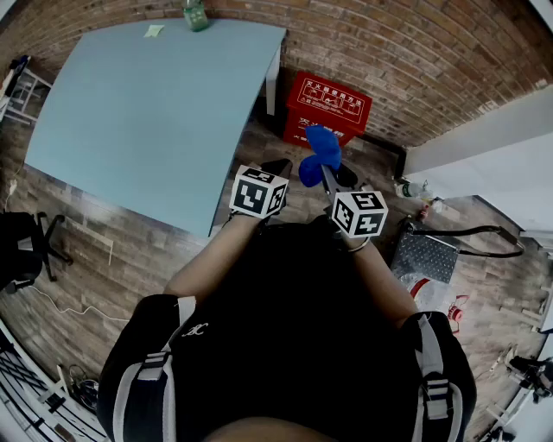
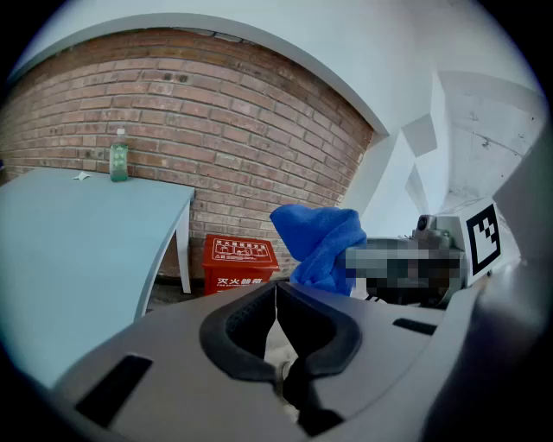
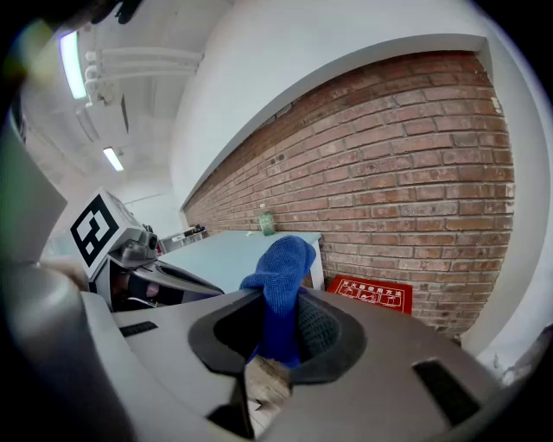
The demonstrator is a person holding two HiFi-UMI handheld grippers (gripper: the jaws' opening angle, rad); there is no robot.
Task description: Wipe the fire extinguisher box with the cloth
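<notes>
The right gripper (image 3: 278, 304) is clamped on the blue cloth (image 3: 282, 266); the cloth stands up between the jaws and bunches into a rounded tuft above them; in the head view it juts forward past the jaw tips (image 1: 321, 155). The left gripper (image 2: 276, 292) sits just beside the right one at about the same height; its jaws are pressed together with nothing between them; from its own view the cloth (image 2: 320, 242) shows up and to the right.

Ahead of both grippers, well apart from them, the red fire extinguisher box (image 1: 328, 105) stands on the wooden floor against the brick wall (image 1: 415, 60); it sits just beside the right far corner of the light blue table (image 1: 147, 104), next to the white table leg (image 2: 184, 250); its lid carries white print. No gripper and no cloth touches the box (image 3: 371, 294).

A green bottle (image 1: 195, 15) stands upright at the table's far edge, near the wall; a small pale scrap (image 1: 154, 30) lies just left of it.
</notes>
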